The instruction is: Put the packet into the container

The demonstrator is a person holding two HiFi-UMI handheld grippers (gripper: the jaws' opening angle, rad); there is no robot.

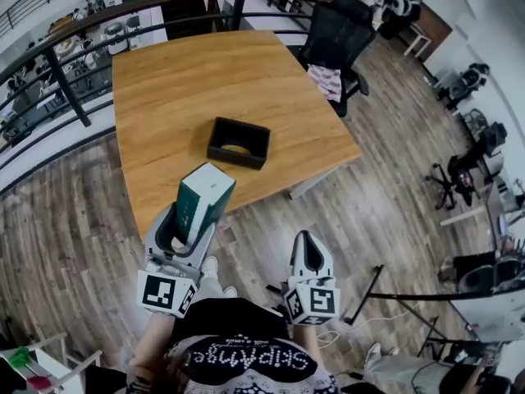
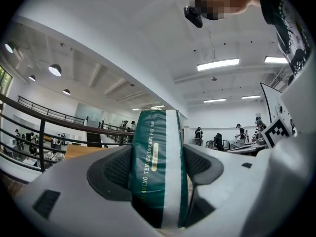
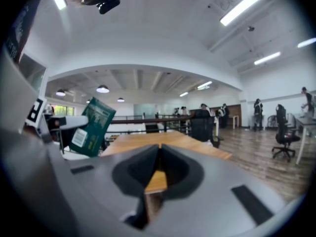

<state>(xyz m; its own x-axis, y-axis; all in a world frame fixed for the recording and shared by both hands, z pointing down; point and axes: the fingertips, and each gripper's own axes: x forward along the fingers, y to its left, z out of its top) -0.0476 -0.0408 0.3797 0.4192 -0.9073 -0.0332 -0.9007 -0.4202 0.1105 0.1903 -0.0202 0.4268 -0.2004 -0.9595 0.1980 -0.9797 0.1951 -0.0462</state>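
My left gripper (image 1: 182, 230) is shut on a green and white packet (image 1: 203, 200), held upright just short of the wooden table's near edge. In the left gripper view the packet (image 2: 158, 167) fills the gap between the dark pads. A black open container (image 1: 238, 142) sits on the table (image 1: 189, 80), beyond the packet. My right gripper (image 1: 308, 255) hangs over the floor right of the left one, jaws shut on nothing. The right gripper view shows its pads (image 3: 140, 169) pressed together, with the packet (image 3: 94, 127) off to the left.
A black office chair (image 1: 336, 35) with a cloth on its seat stands at the table's far right corner. A dark railing (image 1: 66, 80) runs along the table's left side. More chairs and desks stand far right. Wood floor lies below me.
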